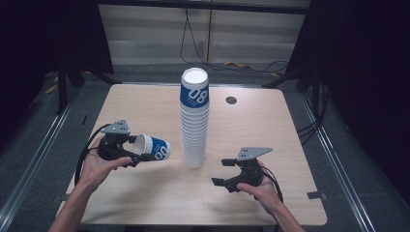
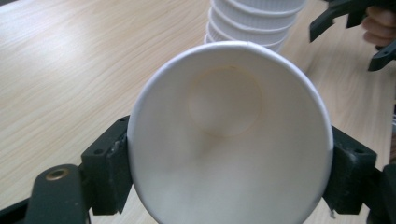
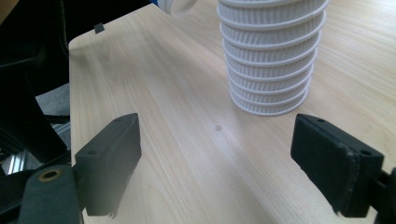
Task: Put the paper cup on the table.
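- the left gripper [image 1: 138, 157], held level in the left hand [image 1: 96, 166] left of the cup stack [image 1: 194, 121], pinches one paper cup [image 1: 152, 147] by its rim.
- that cup lies on its side off the desk [image 1: 145, 104], base pointing at the stack, just beside it but apart.
- the right gripper [image 1: 220, 171], in the right hand [image 1: 263, 191], sits low just right of the stack's foot, jaws spread with nothing between them.
- count: one stack, one loose cup, two grippers.
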Demonstrator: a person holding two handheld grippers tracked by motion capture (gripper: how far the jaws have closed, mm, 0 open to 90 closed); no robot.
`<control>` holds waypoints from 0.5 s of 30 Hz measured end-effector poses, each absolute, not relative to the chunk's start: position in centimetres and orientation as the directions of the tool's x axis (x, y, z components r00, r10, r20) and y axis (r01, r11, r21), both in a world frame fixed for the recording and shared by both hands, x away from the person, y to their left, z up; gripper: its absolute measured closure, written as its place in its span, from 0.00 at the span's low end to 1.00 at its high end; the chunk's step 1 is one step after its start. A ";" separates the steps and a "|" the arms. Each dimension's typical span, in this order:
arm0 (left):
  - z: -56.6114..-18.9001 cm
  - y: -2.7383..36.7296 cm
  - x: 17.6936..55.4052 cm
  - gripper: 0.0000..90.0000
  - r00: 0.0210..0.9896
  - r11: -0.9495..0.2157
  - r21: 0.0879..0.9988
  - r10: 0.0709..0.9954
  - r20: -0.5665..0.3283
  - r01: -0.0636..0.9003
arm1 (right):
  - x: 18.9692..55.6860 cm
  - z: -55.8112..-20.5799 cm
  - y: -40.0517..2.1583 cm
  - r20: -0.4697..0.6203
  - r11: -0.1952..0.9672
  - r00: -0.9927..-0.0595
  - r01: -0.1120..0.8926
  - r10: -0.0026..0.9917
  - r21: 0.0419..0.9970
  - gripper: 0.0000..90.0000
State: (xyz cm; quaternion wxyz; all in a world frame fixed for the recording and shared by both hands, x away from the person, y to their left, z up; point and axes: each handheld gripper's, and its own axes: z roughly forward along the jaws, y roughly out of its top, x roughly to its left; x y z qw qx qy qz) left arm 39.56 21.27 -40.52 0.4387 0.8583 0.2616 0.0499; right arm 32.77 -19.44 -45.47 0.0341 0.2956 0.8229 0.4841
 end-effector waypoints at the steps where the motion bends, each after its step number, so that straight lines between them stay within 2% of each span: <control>1: -40.4 21.2 39.8 0.22 0.855 -0.492 0.767 0.499 -0.138 0.411 | 32.8 -45.5 -19.5 0.230 0.356 -0.822 0.454 0.521 0.817 0.18; 9: -39.8 21.2 41.4 0.21 0.845 -0.583 0.679 0.525 -0.104 0.446 | 32.6 -45.6 -19.2 0.228 0.366 -0.825 0.454 0.517 0.813 0.19; 15: -40.1 21.3 42.6 0.21 0.824 -0.609 0.629 0.558 -0.092 0.483 | 32.4 -45.5 -19.3 0.226 0.364 -0.821 0.456 0.525 0.812 0.19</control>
